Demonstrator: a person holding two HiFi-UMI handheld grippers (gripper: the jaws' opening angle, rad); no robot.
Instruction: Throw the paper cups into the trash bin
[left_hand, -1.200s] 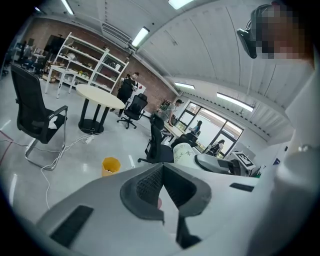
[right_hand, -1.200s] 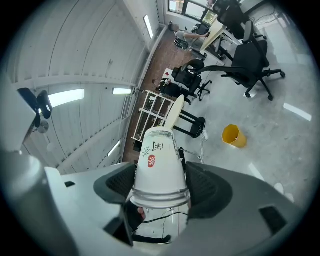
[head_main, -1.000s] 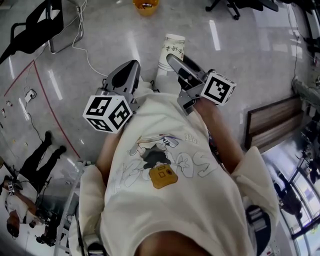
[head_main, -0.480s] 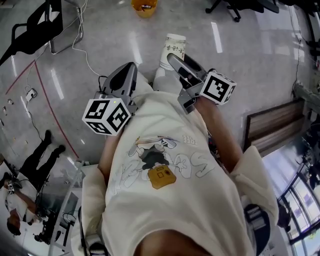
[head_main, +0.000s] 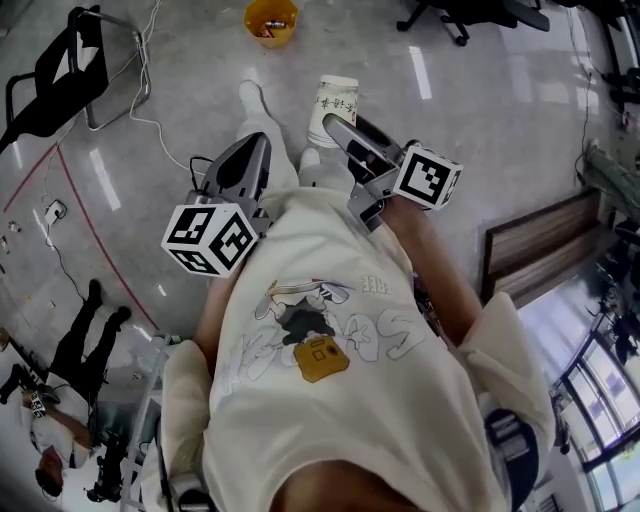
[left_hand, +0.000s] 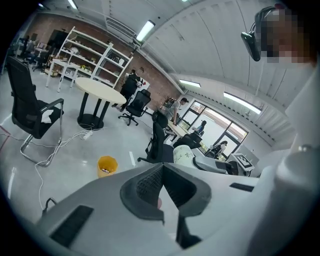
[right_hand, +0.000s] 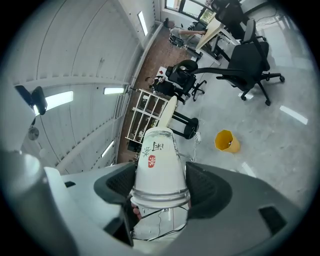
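Short of the yellow trash bin (head_main: 270, 20), on its near side, the left gripper (head_main: 247, 160) is clenched on nothing. Just right of the bin's line, the right gripper (head_main: 338, 128) grasps the paper cup (head_main: 336, 100) near its rim. The bin looks small and well apart. A cup let go from this far would likely drop short or glance off it, then roll across the glossy grey floor (head_main: 480, 110). Left of the bin stand a black chair (head_main: 60, 70) and a white cable (head_main: 165, 120); right of it stand office chairs (head_main: 450, 15).
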